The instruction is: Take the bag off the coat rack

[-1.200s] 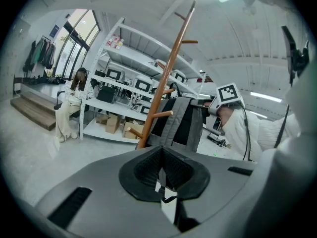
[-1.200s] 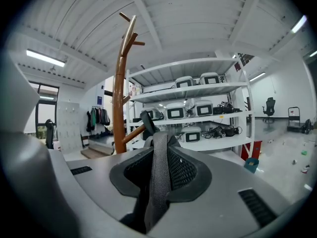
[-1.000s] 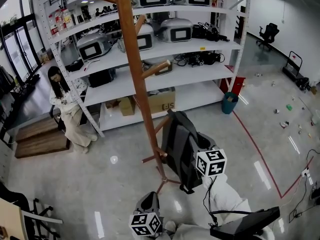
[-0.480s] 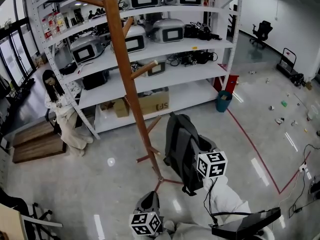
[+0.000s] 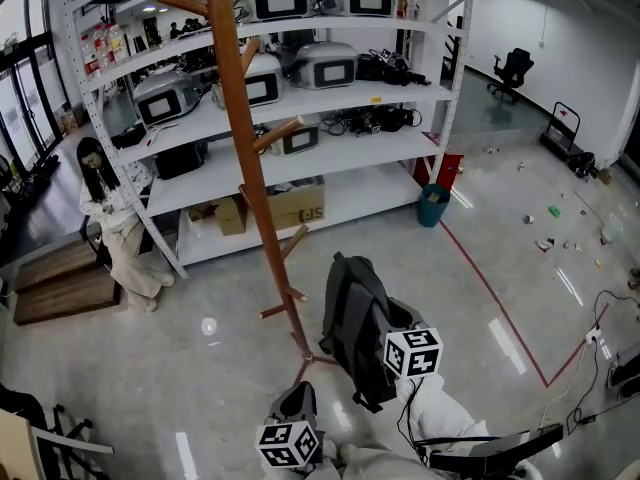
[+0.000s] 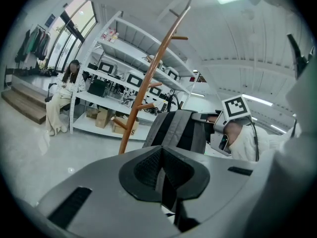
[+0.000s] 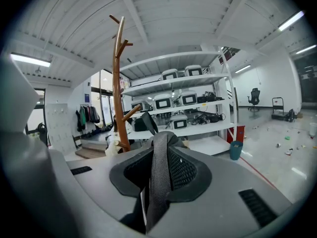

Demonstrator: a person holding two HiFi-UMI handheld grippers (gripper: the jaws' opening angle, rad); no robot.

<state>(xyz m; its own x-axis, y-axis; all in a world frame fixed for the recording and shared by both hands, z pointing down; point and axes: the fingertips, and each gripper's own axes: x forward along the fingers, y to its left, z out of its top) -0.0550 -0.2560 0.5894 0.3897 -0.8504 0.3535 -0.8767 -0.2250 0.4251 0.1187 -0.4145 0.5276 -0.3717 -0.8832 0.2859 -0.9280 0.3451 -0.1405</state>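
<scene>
Underfoot, glossy grey floor (image 5: 180, 368); shelving (image 5: 370, 196) behind coat rack (image 5: 250, 168)

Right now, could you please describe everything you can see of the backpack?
The backpack is dark grey and black fabric with shoulder straps. It hangs upright, off the pegs, just right of the wooden coat rack, near its foot. The right gripper is shut on one of its mesh straps.

The left claw (image 6: 161, 175) is held low and close to the person's body, pointing forward and slightly down, its jaws pressed together and empty. The right claw (image 7: 157, 182) reaches further ahead on a white-sleeved arm (image 5: 447, 406). It tilts a little downward, and its jaws are clamped on a mesh strap (image 7: 159, 157).
</scene>
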